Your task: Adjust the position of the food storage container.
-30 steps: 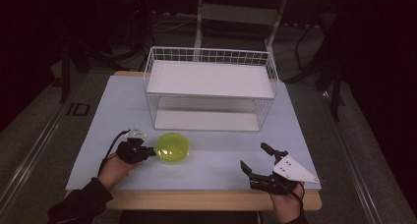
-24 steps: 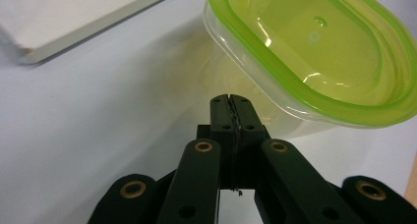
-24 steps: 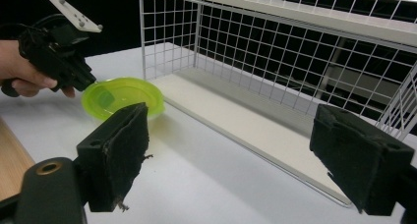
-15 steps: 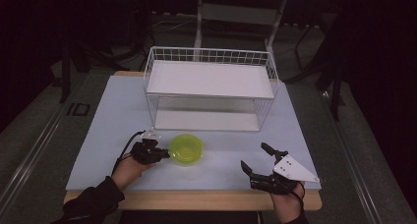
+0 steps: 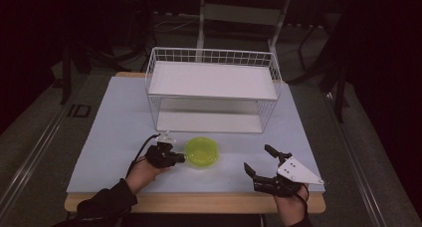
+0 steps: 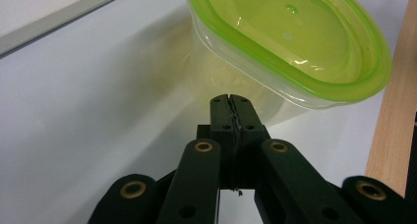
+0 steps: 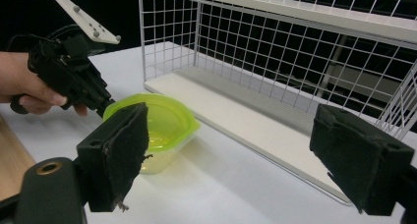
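The green bowl (image 5: 201,152) sits on the table (image 5: 109,122) just in front of the rack (image 5: 213,87), touching the closed left gripper (image 5: 175,157), while the right gripper (image 5: 259,162) gapes wide nearby.

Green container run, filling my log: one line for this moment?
left gripper: shut, at green container rim | right gripper: open, idle | wire shelf rack: behind
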Available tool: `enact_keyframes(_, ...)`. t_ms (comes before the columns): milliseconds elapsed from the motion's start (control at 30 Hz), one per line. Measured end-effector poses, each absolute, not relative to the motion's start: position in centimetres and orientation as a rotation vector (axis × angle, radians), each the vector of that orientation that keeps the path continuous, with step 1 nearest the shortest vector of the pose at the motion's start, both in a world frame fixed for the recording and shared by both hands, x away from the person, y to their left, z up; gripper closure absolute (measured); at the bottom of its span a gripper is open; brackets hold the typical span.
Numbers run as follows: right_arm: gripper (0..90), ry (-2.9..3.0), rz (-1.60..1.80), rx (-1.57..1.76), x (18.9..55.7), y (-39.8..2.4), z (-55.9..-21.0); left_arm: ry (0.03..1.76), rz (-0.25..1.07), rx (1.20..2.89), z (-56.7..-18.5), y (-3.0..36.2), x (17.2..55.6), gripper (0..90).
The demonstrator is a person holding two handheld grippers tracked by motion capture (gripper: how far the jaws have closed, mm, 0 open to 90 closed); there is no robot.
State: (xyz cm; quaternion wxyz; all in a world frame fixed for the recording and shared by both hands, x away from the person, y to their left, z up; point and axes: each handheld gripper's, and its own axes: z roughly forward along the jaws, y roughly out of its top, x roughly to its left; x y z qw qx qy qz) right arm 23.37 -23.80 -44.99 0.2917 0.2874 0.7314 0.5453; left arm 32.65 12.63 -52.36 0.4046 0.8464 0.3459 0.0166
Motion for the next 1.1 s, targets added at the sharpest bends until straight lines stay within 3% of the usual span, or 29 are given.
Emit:
enact_keyframes(467, 14.6, 1.956, 1.451, 0.767, 23.3, -23.8, -45.0, 0.873, 0.058, 2.155, -52.8, 11.4, 33.2, 90.0)
enact_keyframes(800, 14.6, 1.978, 1.441, 0.789, 23.5, -23.7, -45.2, 0.899, 0.168, 2.108, -50.4, 15.2, 32.1, 89.7)
enact_keyframes(967, 14.6, 1.991, 1.431, 0.790, 23.5, -23.5, -45.2, 0.873, 0.183, 2.024, -49.0, 17.0, 30.8, 78.5)
enact_keyframes(1100, 14.5, 2.041, 1.417, 0.806, 23.9, -23.2, -45.4, 0.849, 0.188, 1.967, -48.0, 17.8, 29.7, 58.1)
